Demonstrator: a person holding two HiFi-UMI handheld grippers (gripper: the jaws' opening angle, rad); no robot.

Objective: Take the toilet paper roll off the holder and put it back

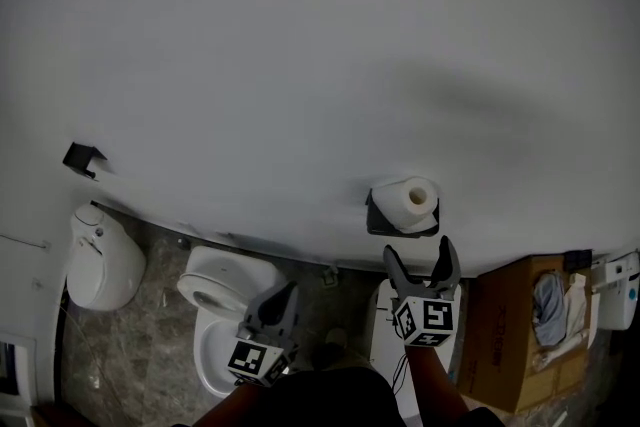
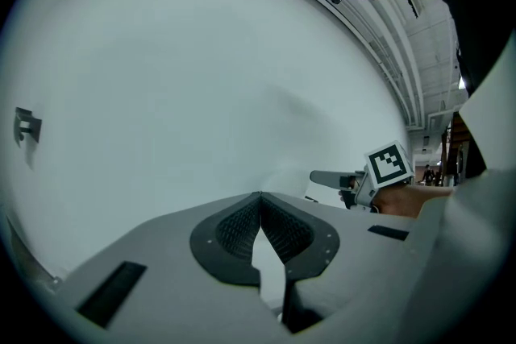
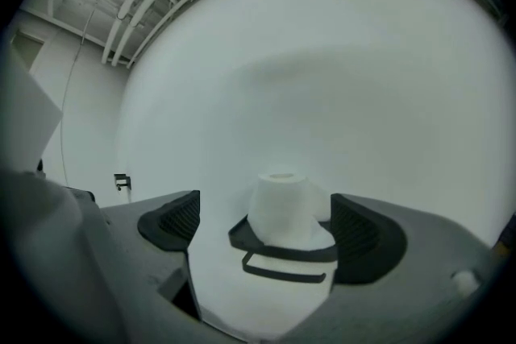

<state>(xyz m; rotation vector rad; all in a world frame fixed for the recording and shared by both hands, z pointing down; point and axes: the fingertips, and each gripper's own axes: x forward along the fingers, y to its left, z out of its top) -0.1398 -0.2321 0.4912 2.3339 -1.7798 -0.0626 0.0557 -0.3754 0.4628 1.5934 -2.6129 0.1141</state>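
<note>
My right gripper (image 3: 266, 228) is spread wide and empty. The roll (image 3: 282, 205) stands upright on the holder (image 3: 278, 252), ahead between the jaws, untouched. My left gripper (image 2: 260, 197) is closed on nothing. Risk: closing off-centre could shove the roll over the holder's front edge, and a low jaw may catch its rim.

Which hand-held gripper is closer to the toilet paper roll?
Right. The right hand-held gripper faces the toilet paper roll, just short of it; the left hand-held gripper is farther off to its left.
</note>
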